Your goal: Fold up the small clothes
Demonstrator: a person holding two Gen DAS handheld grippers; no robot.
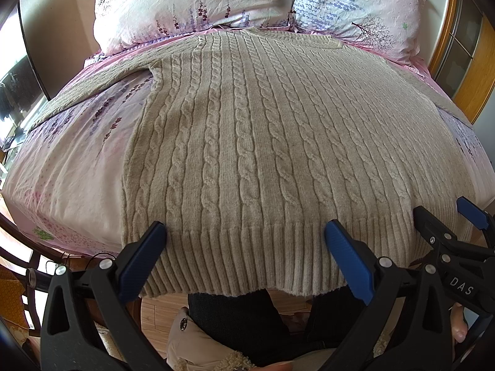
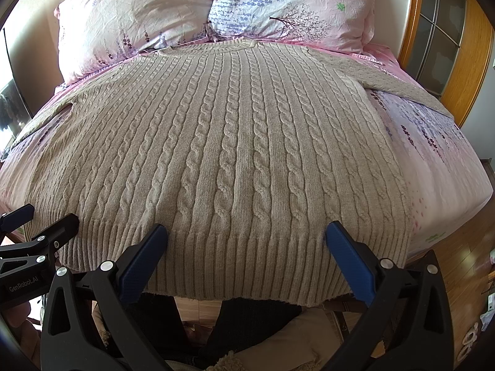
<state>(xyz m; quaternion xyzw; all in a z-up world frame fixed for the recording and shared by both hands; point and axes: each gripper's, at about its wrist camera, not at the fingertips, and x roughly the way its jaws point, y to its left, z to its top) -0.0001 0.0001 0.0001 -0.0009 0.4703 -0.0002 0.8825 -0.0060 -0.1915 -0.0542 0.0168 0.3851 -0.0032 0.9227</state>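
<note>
A beige cable-knit sweater (image 1: 266, 142) (image 2: 229, 154) lies flat on the bed, neck toward the pillows, sleeves spread to both sides, ribbed hem hanging over the near edge. My left gripper (image 1: 246, 230) hovers over the hem's left half, open, its blue-padded fingers wide apart with only flat knit between them. My right gripper (image 2: 246, 230) stands open the same way over the hem's right half. Each gripper shows in the other's view: the right gripper (image 1: 458, 213) at the far right, the left gripper (image 2: 40, 216) at the far left.
The bed has a pink floral sheet (image 1: 68, 167) (image 2: 439, 160). Two floral pillows (image 1: 191, 3) (image 2: 297, 3) lean at its head. A wooden-framed door (image 2: 448, 46) stands to the right. Below the hem are a person's dark-clad legs (image 1: 241, 321) and wooden floor (image 2: 464, 247).
</note>
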